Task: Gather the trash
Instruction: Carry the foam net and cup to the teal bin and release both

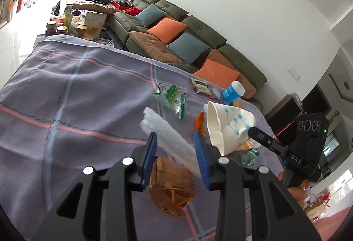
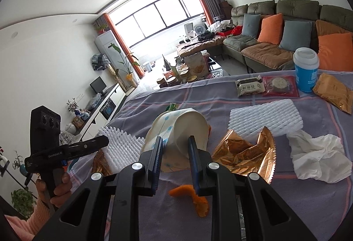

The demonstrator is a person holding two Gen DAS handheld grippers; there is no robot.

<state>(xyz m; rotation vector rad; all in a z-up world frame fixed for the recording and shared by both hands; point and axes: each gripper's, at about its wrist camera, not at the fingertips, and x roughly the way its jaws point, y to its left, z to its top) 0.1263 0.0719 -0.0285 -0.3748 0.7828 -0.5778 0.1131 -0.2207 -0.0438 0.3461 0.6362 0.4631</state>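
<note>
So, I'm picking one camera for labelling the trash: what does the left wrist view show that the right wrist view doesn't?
Only left wrist: the foam sheet lying between the jaws of the left gripper, and the green-printed wrapper laid out whole. Only right wrist: a crumpled tissue and a second foam sheet. Both: the patterned paper cup, the blue lidded cup, the orange peel and the sofa.

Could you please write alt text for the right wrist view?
The right tool grips a crushed paper cup above a purple tablecloth strewn with trash: orange peel, gold wrapper, white foam netting, crumpled tissue. The left tool holds more foam sheet.
</note>
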